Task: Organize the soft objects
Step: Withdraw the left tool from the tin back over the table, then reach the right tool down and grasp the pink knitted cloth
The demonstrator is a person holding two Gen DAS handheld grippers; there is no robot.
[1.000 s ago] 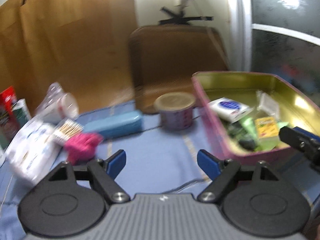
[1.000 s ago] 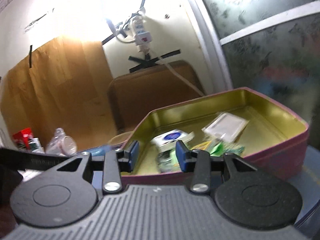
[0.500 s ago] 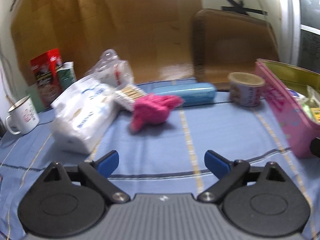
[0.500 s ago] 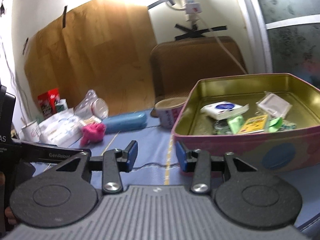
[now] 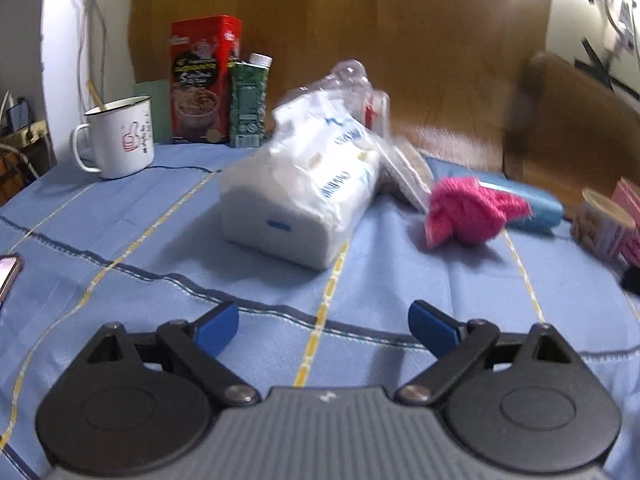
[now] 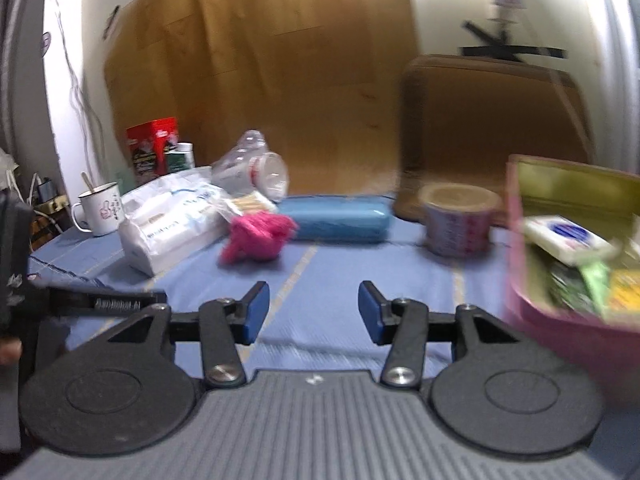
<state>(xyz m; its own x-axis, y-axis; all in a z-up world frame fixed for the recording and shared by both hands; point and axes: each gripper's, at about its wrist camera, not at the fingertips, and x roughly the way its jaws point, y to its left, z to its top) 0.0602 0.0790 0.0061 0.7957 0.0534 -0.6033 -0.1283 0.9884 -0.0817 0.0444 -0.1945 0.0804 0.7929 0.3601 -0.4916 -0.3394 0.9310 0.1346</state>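
Note:
A pink knitted piece (image 5: 472, 210) (image 6: 258, 236) lies on the blue tablecloth beside a white soft pack in plastic (image 5: 308, 192) (image 6: 172, 222). My left gripper (image 5: 323, 326) is wide open and empty, a short way in front of the pack. My right gripper (image 6: 314, 312) is empty and its jaws are opening; the pink piece lies ahead of it to the left. A pink tin (image 6: 536, 312) at the right holds several small packets. The left gripper's body (image 6: 108, 302) shows at the right wrist view's left edge.
A white mug (image 5: 120, 138), a red box (image 5: 202, 80) and a green carton (image 5: 248, 104) stand at the back left. A blue case (image 6: 336, 218), a small tub (image 6: 458, 220), a bag of cotton swabs (image 6: 250, 202) and a phone's corner (image 5: 8, 274) also lie on the cloth.
Both views have swung left, from the tin toward the white pack and pink piece. The left gripper's jaws have spread wider. The right gripper's jaws have also spread.

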